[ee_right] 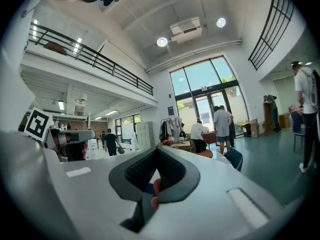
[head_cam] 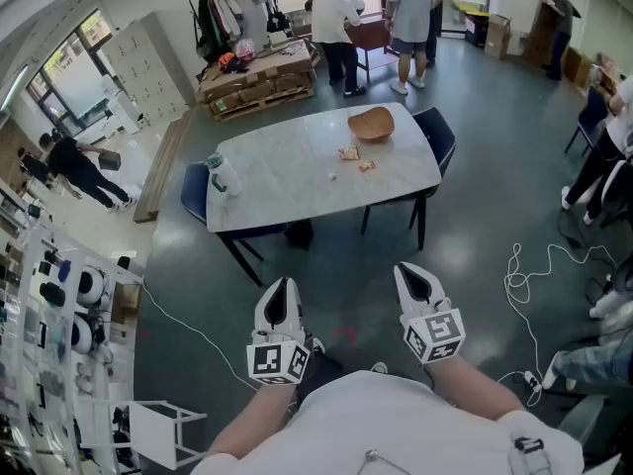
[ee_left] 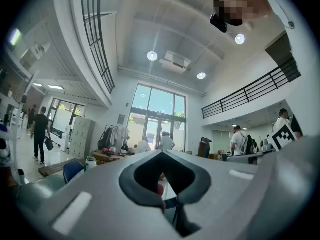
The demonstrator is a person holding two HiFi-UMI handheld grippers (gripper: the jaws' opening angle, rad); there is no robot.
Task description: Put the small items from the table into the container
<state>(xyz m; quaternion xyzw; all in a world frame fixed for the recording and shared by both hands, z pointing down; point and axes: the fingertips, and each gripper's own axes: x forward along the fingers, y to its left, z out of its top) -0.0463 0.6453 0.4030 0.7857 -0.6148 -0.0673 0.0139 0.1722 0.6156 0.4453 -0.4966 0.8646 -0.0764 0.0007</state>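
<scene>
Across the floor from me stands a white marble-topped table (head_cam: 287, 171). A wooden bowl (head_cam: 371, 124) sits near its far right end. A few small items lie close to the bowl: a wrapped snack (head_cam: 349, 152), an orange piece (head_cam: 367, 166) and a tiny white bit (head_cam: 332, 175). My left gripper (head_cam: 282, 285) and right gripper (head_cam: 411, 269) are held close to my body, well short of the table. Both point level at the table with jaws together and hold nothing. In the left gripper view the left gripper (ee_left: 161, 153) shows shut, and in the right gripper view the right gripper (ee_right: 156, 151) does too.
A green-capped bottle (head_cam: 224, 176) stands at the table's left end. Blue chairs (head_cam: 195, 191) (head_cam: 436, 132) sit at both ends. White cables (head_cam: 519, 277) trail on the floor at right, and a white frame (head_cam: 163, 428) stands at lower left. People (head_cam: 336, 28) and stacked pallets (head_cam: 259, 82) are behind the table.
</scene>
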